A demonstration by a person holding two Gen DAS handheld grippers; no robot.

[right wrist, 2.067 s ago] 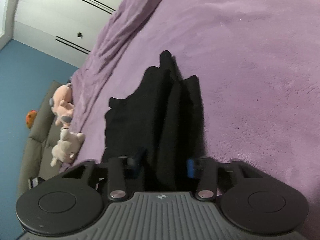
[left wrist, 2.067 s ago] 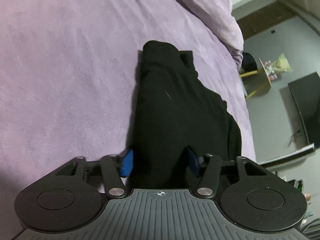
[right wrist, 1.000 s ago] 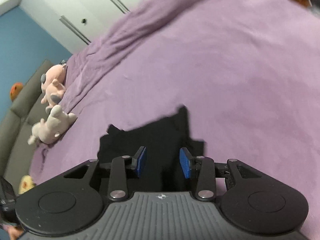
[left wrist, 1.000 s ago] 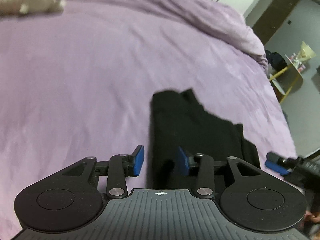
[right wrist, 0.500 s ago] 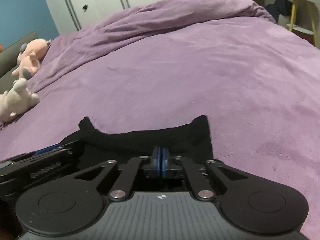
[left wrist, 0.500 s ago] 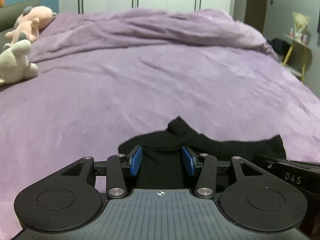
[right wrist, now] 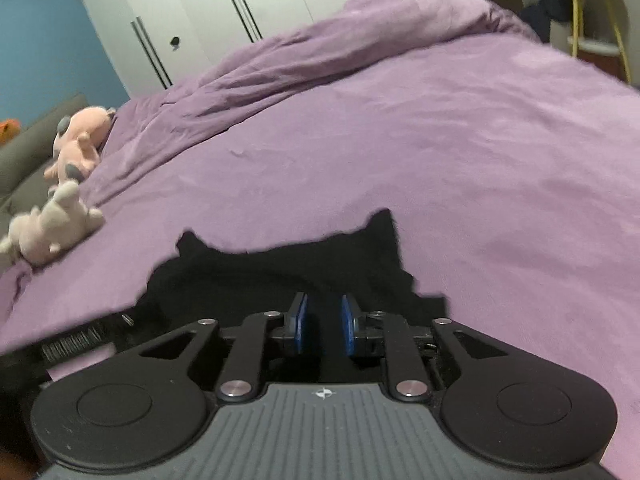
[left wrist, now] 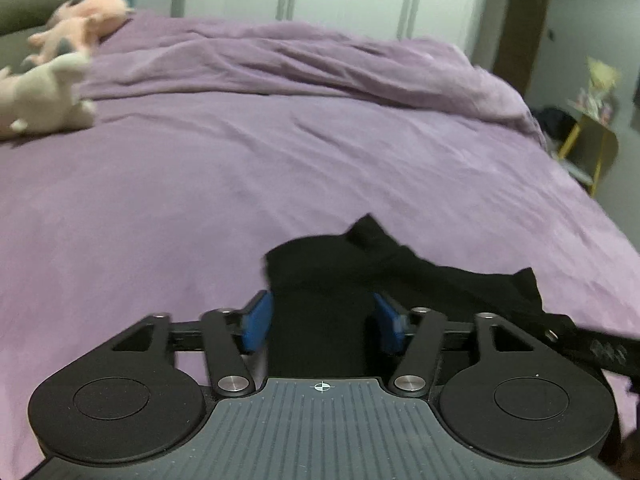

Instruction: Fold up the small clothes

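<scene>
A small black garment [left wrist: 400, 264] lies folded on the purple bedspread [left wrist: 280, 168], its long side running left to right. My left gripper [left wrist: 322, 320] is low over its left end. The jaws are opening and stand wide, with black cloth between the blue pads [left wrist: 256, 320] but not pinched. My right gripper [right wrist: 324, 328] is over the garment [right wrist: 280, 272] at its right end. Its jaws are opening too, with a narrow gap over the cloth. Each gripper shows at the edge of the other's view: the right gripper [left wrist: 592, 348] and the left gripper [right wrist: 72, 340].
Two plush toys [left wrist: 44, 92] [right wrist: 76, 148] lie at the bed's left side by a grey sofa [right wrist: 36, 140]. A rumpled purple duvet [left wrist: 320, 64] runs along the far side before white wardrobe doors [right wrist: 240, 8]. A yellow side table [left wrist: 592, 144] stands right of the bed.
Both grippers swung round and sank toward the bed, and the garment now lies crosswise. The left jaws widened. The right jaws closed fully half a second ago and have since parted.
</scene>
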